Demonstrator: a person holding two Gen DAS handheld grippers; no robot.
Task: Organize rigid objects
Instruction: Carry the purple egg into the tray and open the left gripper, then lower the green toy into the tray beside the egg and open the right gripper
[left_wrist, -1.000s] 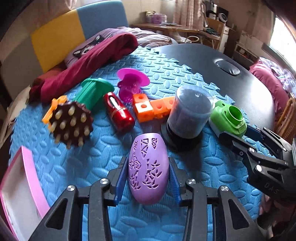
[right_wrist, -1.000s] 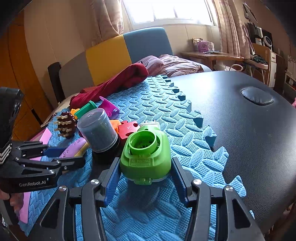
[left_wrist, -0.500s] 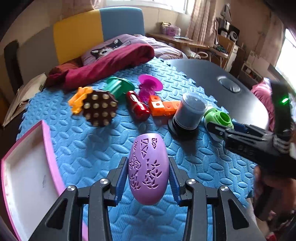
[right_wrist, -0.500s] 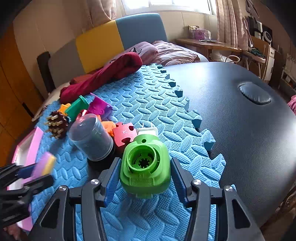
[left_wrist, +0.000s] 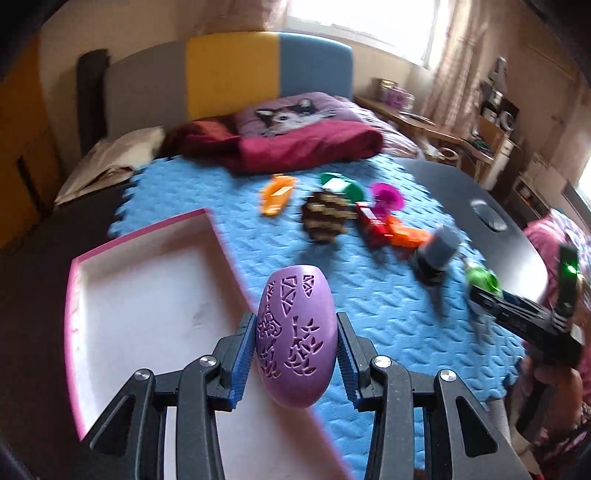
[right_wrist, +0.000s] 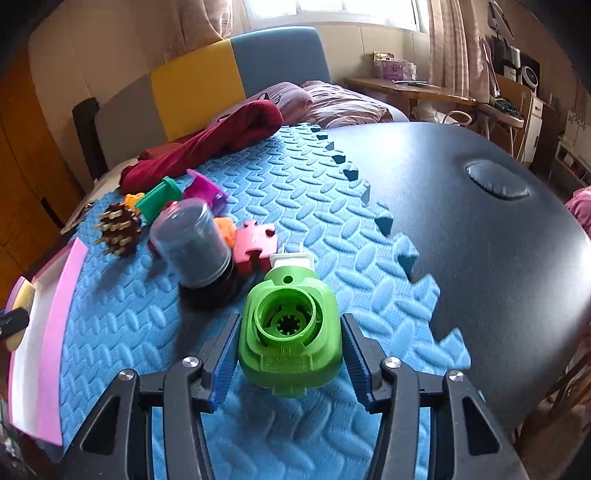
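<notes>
Swinging away from the toy cluster, the left gripper (left_wrist: 295, 354) has carried the purple oval shell (left_wrist: 296, 338) over toward the pink-rimmed tray (left_wrist: 144, 240), which a second ago was only a sliver at the edge of its view and now fills the space beside the fingers. Its jaws are clamped on the shell's two long sides, and the shell hangs over the tray's near rim, not yet set down.

Over on the blue foam mat (right_wrist: 295, 199), the right gripper (right_wrist: 290, 354) has lifted a little and is closed on the green plastic housing (right_wrist: 290, 332), held just off the mat on the side of the dark-capped jar (right_wrist: 192, 247) away from the tray.

This looks like the carrying step: both tools loaded, the tray the likely destination. Next the left one probably needs to move further in over the tray's white floor, lower, and spread its jaws; the right one would then cross past the jar and the spiky brown ball (right_wrist: 118, 229) without knocking them.
</notes>
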